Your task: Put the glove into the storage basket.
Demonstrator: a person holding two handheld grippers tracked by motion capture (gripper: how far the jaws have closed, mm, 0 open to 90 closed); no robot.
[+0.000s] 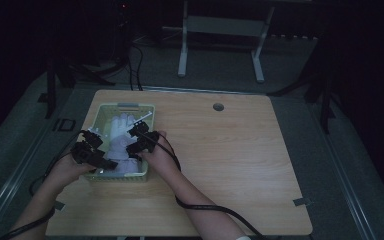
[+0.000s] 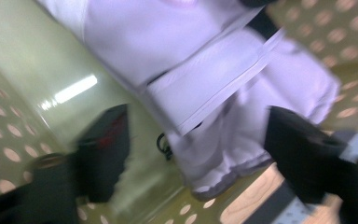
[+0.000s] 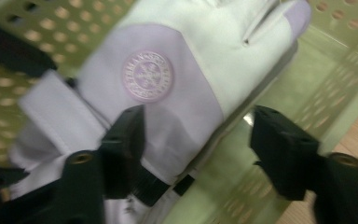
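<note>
Glove (image 1: pixel 121 142) lay white and pale lilac inside a light green basket (image 1: pixel 145 107), which sat on the left part of the wooden table (image 1: pixel 230 150), left of centre in the high view. Its fingers pointed toward the far end of the basket, and the cuff lay at the near end.

From the lower left of that view, the left gripper (image 1: pixel 105 164) reached over the near left corner of the basket, close to the cuff. In the left gripper view, its two black jaws stood wide apart, one at the lower left and one at the right edge, and the glove's cuff (image 2: pixel 223 154) and wrist strap (image 2: pixel 205 88) lay between them. That picture was blurred, and the pads pressed on nothing that could be made out.

The right gripper (image 1: pixel 136 140) hung over the middle of the basket, just above the glove. In the right gripper view, its jaws also stood wide apart. One jaw lay over the glove's lower edge, below a round lilac badge (image 3: pixel 148 76) on the back of the glove; the other jaw stood over the basket's floor, clear of the fabric. Neither gripper held the glove.

A black cable (image 1: pixel 205 207) trailed from the right gripper across the table toward the bottom of the frame.
</note>
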